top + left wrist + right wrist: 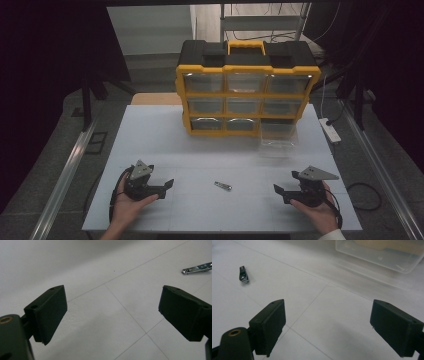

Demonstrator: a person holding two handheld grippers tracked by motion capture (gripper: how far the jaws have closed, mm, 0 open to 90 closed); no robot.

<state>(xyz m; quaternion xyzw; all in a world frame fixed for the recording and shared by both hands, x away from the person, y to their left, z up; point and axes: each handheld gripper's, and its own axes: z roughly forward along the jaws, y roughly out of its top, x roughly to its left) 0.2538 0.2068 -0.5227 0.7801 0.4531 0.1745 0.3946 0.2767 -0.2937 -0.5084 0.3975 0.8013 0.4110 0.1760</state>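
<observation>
A small metal nail clipper (223,186) lies on the white table (165,150), between the two hands near the front. It also shows at the top right of the left gripper view as the nail clipper (197,267), and far left as the nail clipper (243,274) in the right gripper view. My left gripper (167,189) rests at the front left, open, with nothing between its jaws. My right gripper (281,193) rests at the front right, open and holding nothing. The left gripper (112,315) and right gripper (327,327) have bare table between their jaws.
A yellow and black organizer (246,90) with several clear drawers stands at the back middle of the table. One clear drawer (278,137) lies pulled out on the table at its lower right; the same clear drawer (382,255) appears ahead of the right gripper. A white power strip (330,129) lies off the right edge.
</observation>
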